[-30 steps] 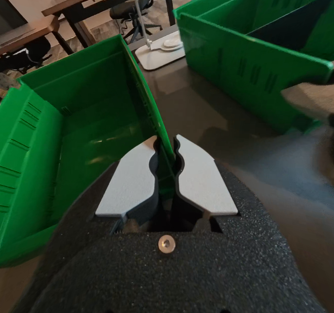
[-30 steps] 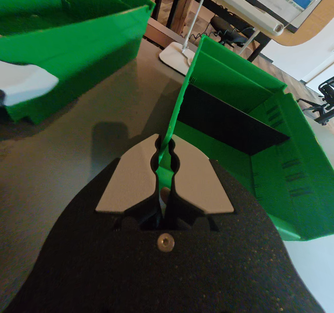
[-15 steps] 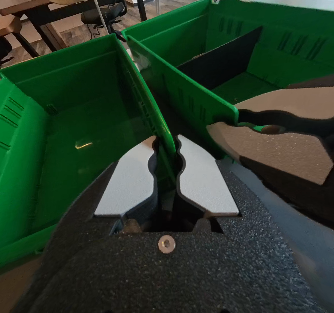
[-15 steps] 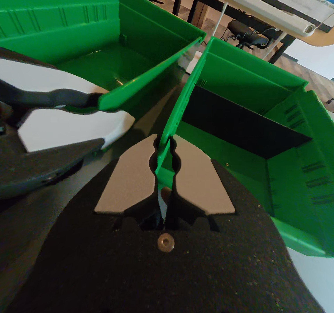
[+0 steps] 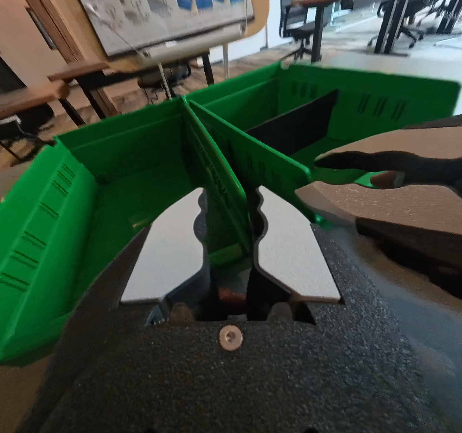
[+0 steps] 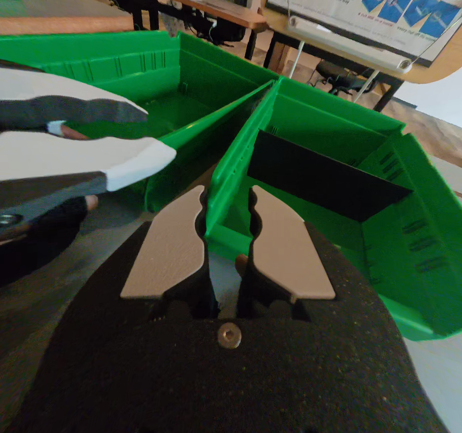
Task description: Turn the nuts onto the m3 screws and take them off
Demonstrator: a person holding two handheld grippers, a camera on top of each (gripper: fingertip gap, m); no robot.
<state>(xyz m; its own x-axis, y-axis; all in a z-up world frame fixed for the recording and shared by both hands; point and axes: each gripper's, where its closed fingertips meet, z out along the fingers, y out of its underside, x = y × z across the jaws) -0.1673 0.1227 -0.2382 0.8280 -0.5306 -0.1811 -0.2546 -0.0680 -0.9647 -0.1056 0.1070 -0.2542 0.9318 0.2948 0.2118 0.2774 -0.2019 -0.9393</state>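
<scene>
Bins come first: 2 green ones, the left bin (image 5: pixel 75 196) and the right bin (image 5: pixel 375 91), stand on 1 grey table (image 6: pixel 112 233), their far corners touching and their near ends spread apart. Each of the 2 tongs straddles a wall. The left tongs (image 5: pixel 230 191) are released, with the left bin's right wall standing between the fingers and a clear gap on the left-hand side. The right tongs (image 6: pixel 227 188) are also released: the right bin's left wall lies against the left finger, while the right finger stands well apart inside the bin.

Only the right wrist view shows the table strip between the bins and a dark-gloved hand (image 6: pixel 62 221) under the left tongs. 1 black divider (image 6: pixel 312 171) crosses the right bin, ahead and right of the right tongs.

Only the left wrist view shows 1 small pale glint (image 5: pixel 140 224) on the left bin's floor, just left of the left tongs' fingers. Whether it is a nut or a screw cannot be told from either view.
</scene>
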